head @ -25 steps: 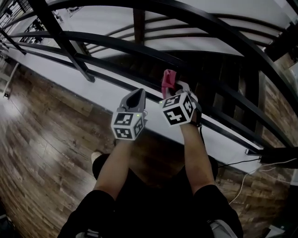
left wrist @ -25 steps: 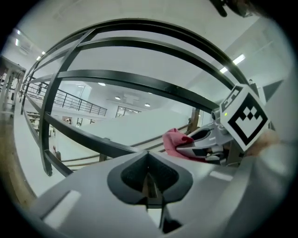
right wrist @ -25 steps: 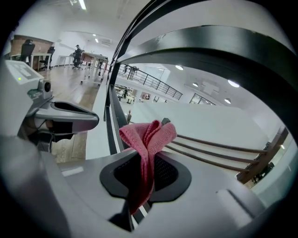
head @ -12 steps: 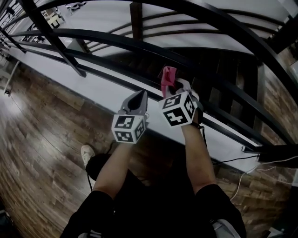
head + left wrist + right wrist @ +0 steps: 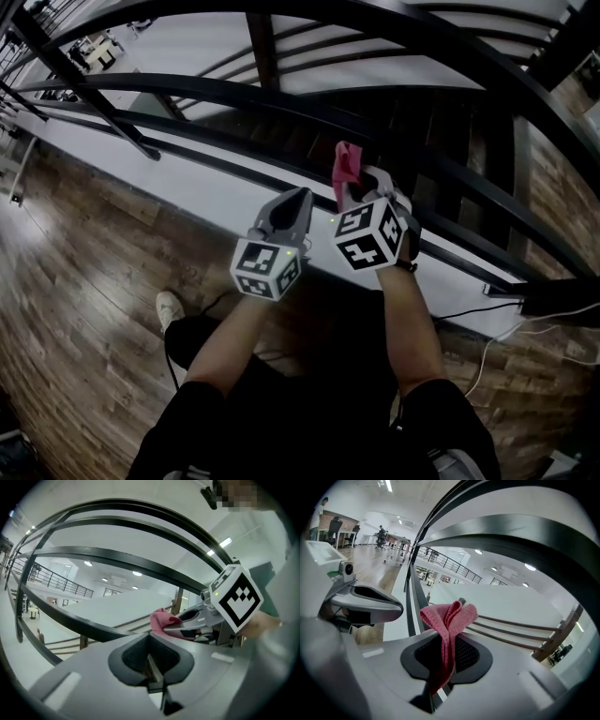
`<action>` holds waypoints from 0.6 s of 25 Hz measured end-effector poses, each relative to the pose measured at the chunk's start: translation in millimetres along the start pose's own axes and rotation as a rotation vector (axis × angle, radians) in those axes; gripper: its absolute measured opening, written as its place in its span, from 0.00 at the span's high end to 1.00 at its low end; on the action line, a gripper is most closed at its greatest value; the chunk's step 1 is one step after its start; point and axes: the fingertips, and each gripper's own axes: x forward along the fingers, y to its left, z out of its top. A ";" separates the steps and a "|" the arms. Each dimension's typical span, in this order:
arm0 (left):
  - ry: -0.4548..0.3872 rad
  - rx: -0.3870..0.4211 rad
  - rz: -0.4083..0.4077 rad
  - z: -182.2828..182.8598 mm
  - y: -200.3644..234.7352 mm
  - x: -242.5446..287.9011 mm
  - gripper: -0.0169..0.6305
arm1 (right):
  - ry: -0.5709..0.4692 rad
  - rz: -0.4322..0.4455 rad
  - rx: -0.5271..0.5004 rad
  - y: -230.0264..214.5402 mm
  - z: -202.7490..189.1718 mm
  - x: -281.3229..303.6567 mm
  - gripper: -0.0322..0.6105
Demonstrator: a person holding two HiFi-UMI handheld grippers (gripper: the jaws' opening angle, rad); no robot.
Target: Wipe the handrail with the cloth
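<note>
- One pink knitted cloth [image 5: 449,616] is clamped in the right gripper [image 5: 446,641]. The jaws are closed on its lower fold, and the rest stands up in a loose bunch above the tips.
- The left gripper [image 5: 151,639] has its jaws drawn together with nothing between them. It hovers just beside the right gripper [image 5: 351,186], on that gripper's left.
- The black curved metal handrail [image 5: 441,33] sweeps across the top of the head view, above and beyond both grippers. The lower black bars [image 5: 234,94] of the same railing run beneath it.
- In the head view the cloth [image 5: 345,161] is held up in front of the lower bars. In the right gripper view it sits below the broad dark handrail [image 5: 525,531], apart from it. No view shows it touching the top rail.
- Done, by judgement: the cloth is secured and has been brought near the railing.
- Left to do, by judgement: all of the wiping. The cloth must be raised onto the handrail, pressed against it and drawn along its length.
- The rail surface shows no visible difference that would mark a wiped stretch.
- The brown wood-plank floor [image 5: 84,262] lies below.
</note>
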 end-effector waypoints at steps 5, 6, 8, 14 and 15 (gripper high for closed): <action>0.010 0.009 -0.064 -8.8 -33.4 5.3 0.97 | 0.014 -0.023 0.020 -12.4 -21.8 -13.8 0.88; -0.003 0.005 -0.067 -8.8 -37.5 6.6 0.97 | 0.021 -0.029 0.022 -15.4 -26.3 -16.2 0.88; -0.016 0.002 -0.070 -10.2 -44.7 11.2 0.97 | 0.030 -0.034 0.033 -22.5 -36.2 -20.9 0.88; 0.003 0.062 -0.147 -15.2 -89.5 35.9 0.97 | 0.058 -0.025 0.128 -48.5 -71.0 -42.3 0.87; -0.006 0.066 -0.154 -13.7 -97.5 36.2 0.97 | 0.061 -0.028 0.135 -51.5 -75.1 -46.9 0.87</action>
